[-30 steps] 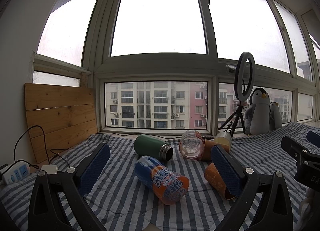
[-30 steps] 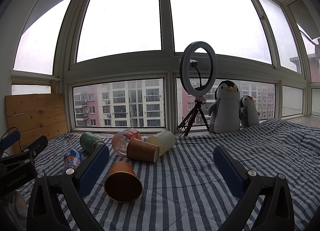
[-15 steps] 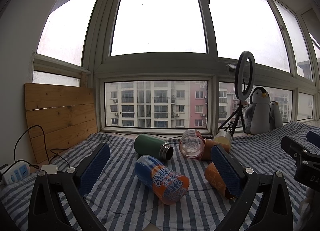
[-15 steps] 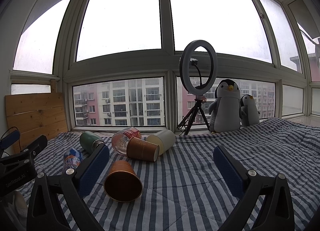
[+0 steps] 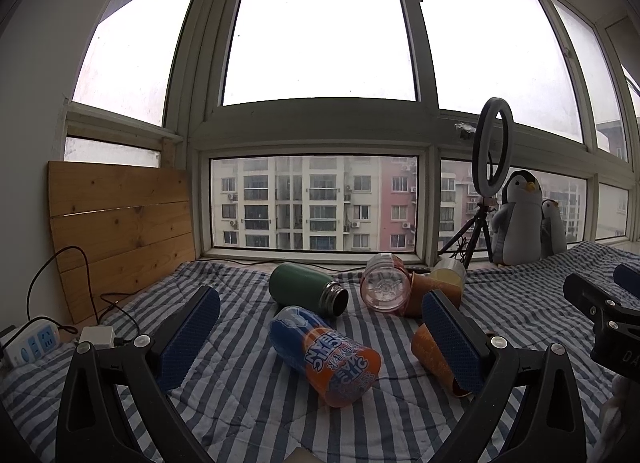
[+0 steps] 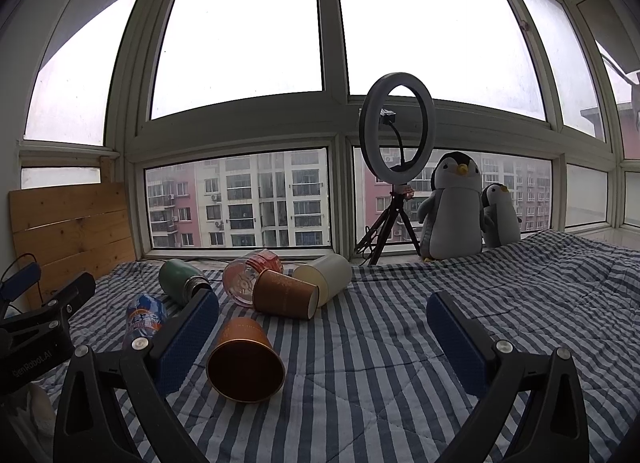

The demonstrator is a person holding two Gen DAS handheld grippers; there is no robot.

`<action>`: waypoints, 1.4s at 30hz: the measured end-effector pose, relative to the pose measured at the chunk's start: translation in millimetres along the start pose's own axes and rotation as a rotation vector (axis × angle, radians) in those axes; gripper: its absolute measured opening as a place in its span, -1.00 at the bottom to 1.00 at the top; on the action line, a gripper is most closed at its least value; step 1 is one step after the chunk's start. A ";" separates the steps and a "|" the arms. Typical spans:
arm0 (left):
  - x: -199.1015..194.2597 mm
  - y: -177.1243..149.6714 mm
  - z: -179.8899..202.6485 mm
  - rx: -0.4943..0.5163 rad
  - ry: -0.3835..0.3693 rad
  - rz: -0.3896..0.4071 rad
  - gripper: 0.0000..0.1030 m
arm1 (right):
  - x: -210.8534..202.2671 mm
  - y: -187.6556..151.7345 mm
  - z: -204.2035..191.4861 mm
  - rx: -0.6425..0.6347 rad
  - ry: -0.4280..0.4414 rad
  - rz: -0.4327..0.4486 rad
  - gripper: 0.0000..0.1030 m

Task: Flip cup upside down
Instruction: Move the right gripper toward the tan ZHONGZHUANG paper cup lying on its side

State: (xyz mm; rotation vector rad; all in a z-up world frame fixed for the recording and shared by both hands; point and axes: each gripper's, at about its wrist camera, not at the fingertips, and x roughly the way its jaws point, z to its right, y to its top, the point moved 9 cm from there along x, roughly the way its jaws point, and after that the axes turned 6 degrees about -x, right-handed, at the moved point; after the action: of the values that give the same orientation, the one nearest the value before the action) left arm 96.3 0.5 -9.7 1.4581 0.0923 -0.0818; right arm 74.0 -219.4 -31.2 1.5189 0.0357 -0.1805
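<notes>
Cups lie scattered on their sides across the striped blanket [image 6: 400,343], and none is yet in our grasp, so we judge ourselves at the approach, before any pick. Our left gripper [image 5: 320,335] hovers with its jaws wide apart and empty over the blue and orange printed cup [image 5: 324,355], which lies on its side between the two fingers in that view. Our right gripper [image 6: 322,335] is likewise spread and holds nothing; nearest to it is the copper cup [image 6: 245,361], on its side with its round end towards us, just beside the left finger [image 6: 188,339]. Farther back, near the window, sit a green flask [image 6: 182,281], a clear pink cup [image 6: 250,281], a brown paper cup [image 6: 285,299] and a cream cup [image 6: 325,277], the last three touching one another in a huddle. A ring light [image 6: 396,131] on a tripod and two penguin plush toys [image 6: 454,207] stand by the sill, well apart from the work. The task does not say which cup, so we cannot tell for certain; the copper one seems the readiest for our right side. Next we would need to lower and centre the fingers about its body, close gently on the thin wall, lift, then turn the wrist so the mouth faces down before setting it on the soft, uneven bedding.
</notes>
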 end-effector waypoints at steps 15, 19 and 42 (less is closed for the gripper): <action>20.1 -9.3 -3.1 -0.021 -0.012 -0.105 0.99 | 26.5 -5.6 4.6 0.005 0.048 -0.136 1.00; 21.0 -4.8 -1.7 -0.010 -0.032 -0.139 0.99 | 36.0 0.5 -4.2 -0.085 0.076 -0.176 1.00; 23.4 50.1 -75.5 0.019 0.039 -0.129 0.99 | 203.5 -13.5 -35.7 -0.239 0.393 -0.585 0.34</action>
State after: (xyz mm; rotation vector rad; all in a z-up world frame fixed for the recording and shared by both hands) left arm 124.2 81.1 28.8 1.4722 0.2183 -0.1601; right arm 275.9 -204.0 -74.2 1.2515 0.7936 -0.3272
